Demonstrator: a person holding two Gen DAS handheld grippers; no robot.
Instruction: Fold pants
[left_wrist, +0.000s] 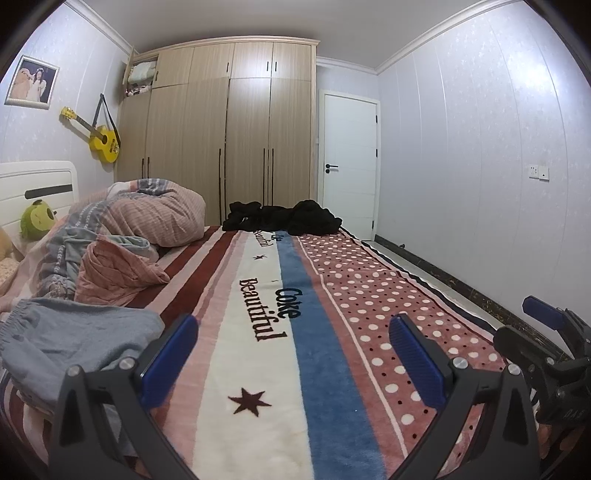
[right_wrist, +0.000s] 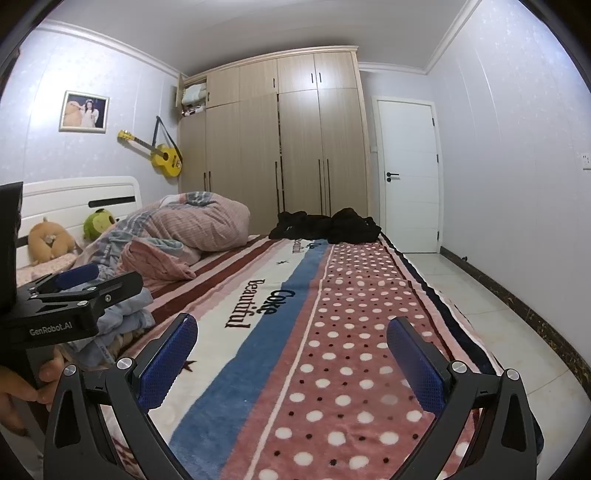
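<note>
Pants (left_wrist: 74, 343) lie crumpled at the near left of the bed, both tools released.

Left tool (left_wrist: 293, 354) and right tool (right_wrist: 291, 354) hover with fingers spread wide over the striped and dotted blanket (left_wrist: 332, 295), grasping nothing. The grey-blue pants sit just left of the left tool. Farther left is a bunched quilt (left_wrist: 147, 218); dark clothes (left_wrist: 284, 218) lie at the bed's far end.

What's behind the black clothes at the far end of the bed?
Right behind the black clothes stands the big wooden wardrobe, with the white door beside it. The clothes hide the wardrobe's bottom edge and the floor there.
</note>
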